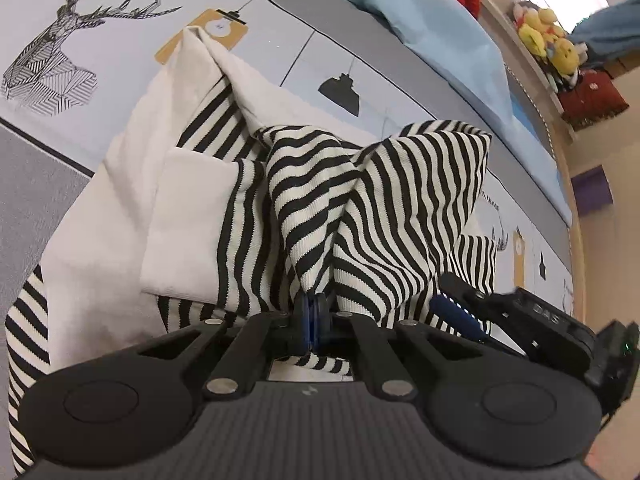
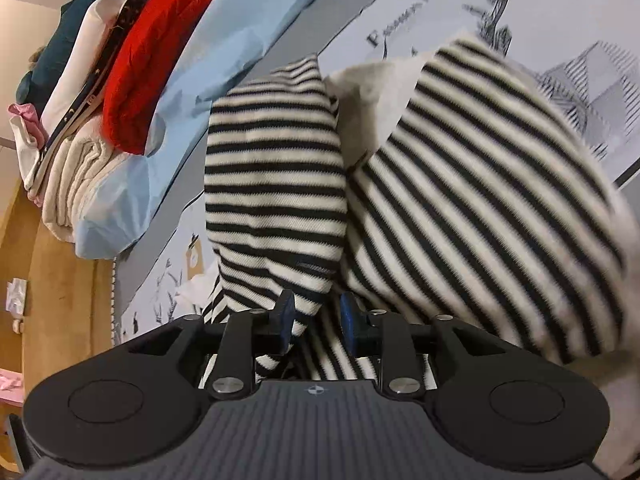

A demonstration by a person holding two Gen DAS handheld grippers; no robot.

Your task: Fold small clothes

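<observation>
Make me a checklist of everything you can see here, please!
Surface: bedsheet printed with a deer and lamps.
Job's things: striped top with white parts, bunched up and lifted.
Clutter: pile of clothes and blue cloth at the bed's edge.
Grippers: left gripper pinches the striped top; right gripper is open, fabric between its fingers.
Cables: nothing seen.
Surroundings: plush toys on a shelf.

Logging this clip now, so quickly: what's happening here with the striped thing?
A person with two handheld grippers is partway through folding a black-and-white striped garment on a printed bedsheet. The left gripper is shut on a pinch of its fabric, lifting it into a peak. The right gripper is open with striped cloth between its fingers. A pile of other clothes sits beyond.
</observation>
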